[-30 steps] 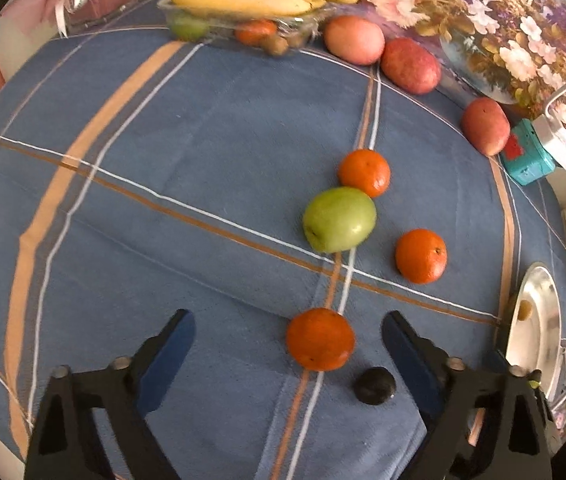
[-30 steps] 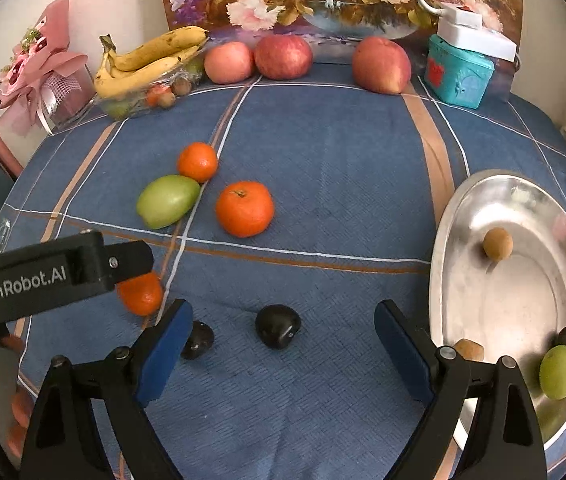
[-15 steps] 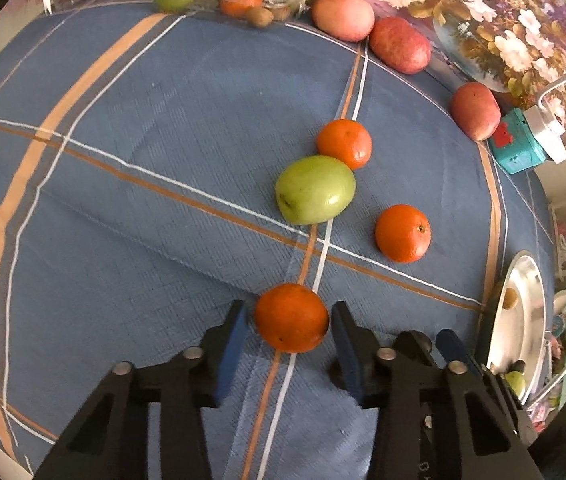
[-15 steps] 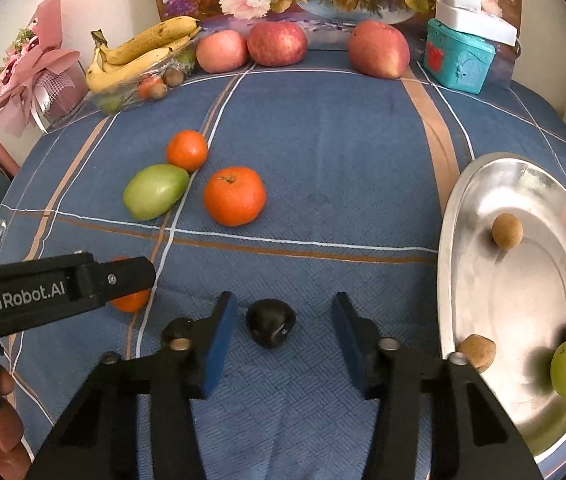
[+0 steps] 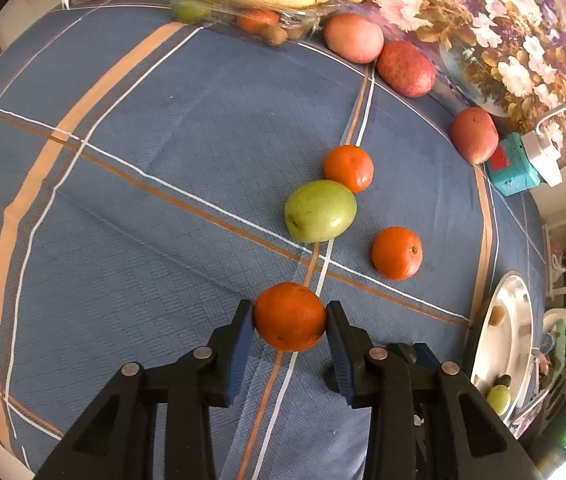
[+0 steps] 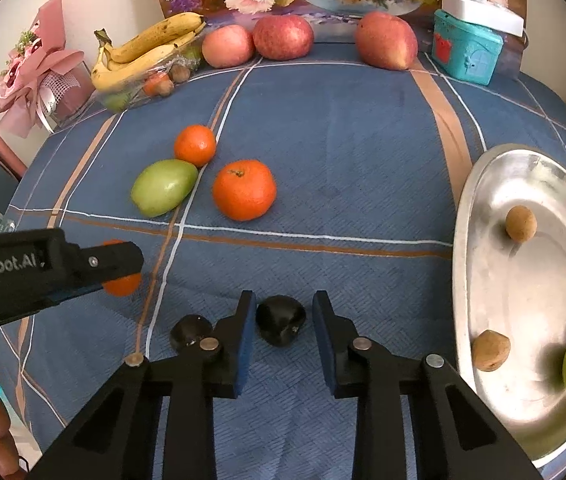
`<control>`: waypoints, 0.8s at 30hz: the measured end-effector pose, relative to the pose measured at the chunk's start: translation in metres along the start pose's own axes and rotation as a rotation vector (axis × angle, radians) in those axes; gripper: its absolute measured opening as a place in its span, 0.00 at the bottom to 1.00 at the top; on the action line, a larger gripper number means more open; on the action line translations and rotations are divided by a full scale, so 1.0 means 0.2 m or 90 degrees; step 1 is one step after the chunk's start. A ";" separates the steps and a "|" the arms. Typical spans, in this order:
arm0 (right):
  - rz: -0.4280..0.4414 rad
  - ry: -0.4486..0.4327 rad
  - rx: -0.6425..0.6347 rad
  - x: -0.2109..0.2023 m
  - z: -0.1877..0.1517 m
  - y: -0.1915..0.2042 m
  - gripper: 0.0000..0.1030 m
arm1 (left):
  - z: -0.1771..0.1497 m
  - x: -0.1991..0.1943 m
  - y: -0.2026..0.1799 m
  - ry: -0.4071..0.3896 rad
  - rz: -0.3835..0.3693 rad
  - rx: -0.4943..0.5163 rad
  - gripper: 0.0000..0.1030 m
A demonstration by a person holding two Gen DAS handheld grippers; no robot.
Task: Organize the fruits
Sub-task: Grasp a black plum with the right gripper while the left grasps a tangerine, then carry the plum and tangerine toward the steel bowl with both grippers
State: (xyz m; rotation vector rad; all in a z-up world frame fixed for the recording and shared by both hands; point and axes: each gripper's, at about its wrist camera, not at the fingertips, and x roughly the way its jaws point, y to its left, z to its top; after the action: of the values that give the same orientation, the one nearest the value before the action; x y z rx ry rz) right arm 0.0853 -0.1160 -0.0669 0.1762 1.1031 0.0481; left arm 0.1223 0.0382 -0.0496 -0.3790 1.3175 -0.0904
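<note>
My left gripper (image 5: 289, 316) is shut on an orange (image 5: 289, 317) at table level; both blue pads touch its sides. The same orange (image 6: 123, 284) shows partly behind the left gripper's finger in the right wrist view. My right gripper (image 6: 281, 320) straddles a dark fruit (image 6: 281, 320) on the cloth; its jaws are narrowed, with a small gap on the right side. A second dark fruit (image 6: 191, 332) lies just left of its left finger. A green fruit (image 5: 320, 211) and two more oranges (image 5: 349, 168) (image 5: 397, 253) lie ahead.
A silver tray (image 6: 471, 208) at the right holds two brown fruits, a green one and a dark one. Bananas in a clear box (image 6: 147, 56), three red apples (image 6: 283, 37), a teal box (image 6: 467, 52) and a pink bouquet (image 6: 39, 76) line the far edge.
Both grippers have closed in from wide open. The left one has shut on the orange. The right one has narrowed around the dark fruit.
</note>
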 end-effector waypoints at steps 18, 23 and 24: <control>0.028 -0.031 0.032 -0.15 0.06 -0.02 0.24 | 0.03 -0.11 0.05 -0.043 -0.010 -0.042 0.38; 0.023 -0.046 0.033 -0.21 0.11 -0.01 0.24 | 0.04 -0.13 0.02 -0.063 -0.004 -0.050 0.38; 0.016 -0.048 0.032 -0.22 0.12 -0.01 0.24 | 0.04 -0.14 0.01 -0.068 0.000 -0.051 0.38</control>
State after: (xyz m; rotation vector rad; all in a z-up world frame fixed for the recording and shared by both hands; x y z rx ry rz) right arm 0.0866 -0.1261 -0.0170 0.2361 1.0281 0.0361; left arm 0.1226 0.0493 -0.0235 -0.4464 1.2183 -0.0179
